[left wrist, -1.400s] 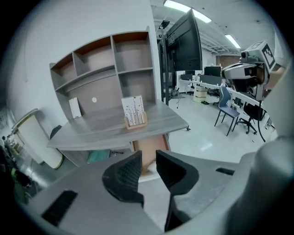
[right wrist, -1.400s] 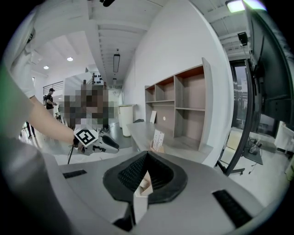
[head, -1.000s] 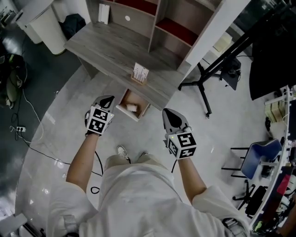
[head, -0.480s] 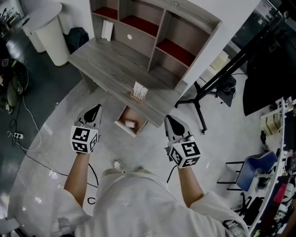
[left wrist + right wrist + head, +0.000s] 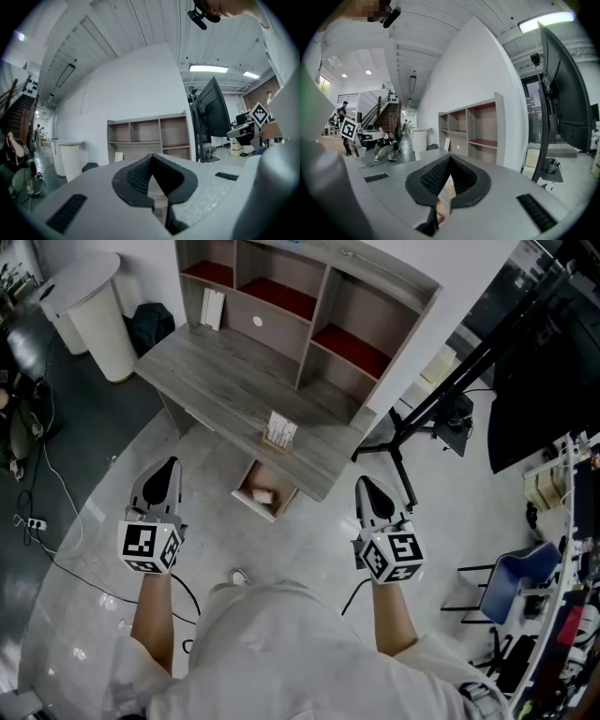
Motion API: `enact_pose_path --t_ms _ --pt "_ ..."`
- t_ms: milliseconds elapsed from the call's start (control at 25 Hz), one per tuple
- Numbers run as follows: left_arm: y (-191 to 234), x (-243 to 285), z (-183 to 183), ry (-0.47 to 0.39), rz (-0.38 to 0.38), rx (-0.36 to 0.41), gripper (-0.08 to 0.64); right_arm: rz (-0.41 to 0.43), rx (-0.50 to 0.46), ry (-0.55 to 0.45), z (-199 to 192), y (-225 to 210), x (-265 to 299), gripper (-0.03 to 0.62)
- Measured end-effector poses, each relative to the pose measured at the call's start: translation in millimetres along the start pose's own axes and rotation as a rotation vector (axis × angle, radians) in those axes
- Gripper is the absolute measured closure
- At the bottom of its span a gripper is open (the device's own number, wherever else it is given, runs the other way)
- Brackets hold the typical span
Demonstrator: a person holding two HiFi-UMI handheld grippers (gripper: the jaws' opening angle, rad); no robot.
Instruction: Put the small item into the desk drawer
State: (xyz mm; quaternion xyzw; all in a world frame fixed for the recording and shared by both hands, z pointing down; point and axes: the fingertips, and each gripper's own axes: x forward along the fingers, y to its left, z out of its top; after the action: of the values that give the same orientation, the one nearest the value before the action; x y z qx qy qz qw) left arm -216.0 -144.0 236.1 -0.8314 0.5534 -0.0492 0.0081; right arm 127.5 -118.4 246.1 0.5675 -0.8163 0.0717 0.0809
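Observation:
The grey wooden desk (image 5: pixel 225 381) has its small drawer (image 5: pixel 247 503) pulled open at the front edge. A small pale item (image 5: pixel 264 494) lies inside it. My left gripper (image 5: pixel 170 468) hovers over the floor well to the left of the drawer, jaws closed together, nothing in them. My right gripper (image 5: pixel 365 484) hangs to the right of the drawer, also shut and empty. In the left gripper view the left gripper (image 5: pixel 151 157) has its dark pads meeting. In the right gripper view the right gripper (image 5: pixel 449 159) also has its pads meeting, and both point toward the shelf unit.
A small white box (image 5: pixel 280 430) stands on the desk just behind the drawer. A shelf hutch (image 5: pixel 300 296) sits at the desk's back. A white bin (image 5: pixel 94 310) is far left, a black stand (image 5: pixel 417 418) right, a blue chair (image 5: pixel 525 559) far right. Cables (image 5: pixel 56 512) trail over the floor.
Both grippers have pulled back from the drawer and spread apart, the left going down and to the left, the right slightly right. The drawer stays open with the item inside.

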Motion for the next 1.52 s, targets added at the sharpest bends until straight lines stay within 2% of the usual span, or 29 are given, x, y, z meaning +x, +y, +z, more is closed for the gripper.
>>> enact_pose_path --t_ms 200,600,800,1160,1520 --pt "11.4 -30.1 6.5 -0.052 0.060 0.013 0.554 -0.026 0.013 -0.032 8.3 -6.4 -12.0 0.595" --pt "37.7 -70.4 -2.5 -0.073 0.148 -0.022 0.554 -0.045 -0.001 -0.076 25.9 2.2 -12.0 0.594" --pt "37.6 -72.7 -1.5 -0.077 0.135 -0.011 0.554 -0.045 -0.011 -0.082 29.8 7.1 -10.4 0.595" --pt "53.3 -85.3 -1.6 -0.076 0.146 -0.039 0.554 -0.034 -0.005 -0.064 30.1 25.6 0.7 0.594" --pt "41.2 -78.7 -1.1 -0.083 0.077 -0.046 0.554 -0.013 -0.033 -0.079 41.1 48.3 2.0 0.595"
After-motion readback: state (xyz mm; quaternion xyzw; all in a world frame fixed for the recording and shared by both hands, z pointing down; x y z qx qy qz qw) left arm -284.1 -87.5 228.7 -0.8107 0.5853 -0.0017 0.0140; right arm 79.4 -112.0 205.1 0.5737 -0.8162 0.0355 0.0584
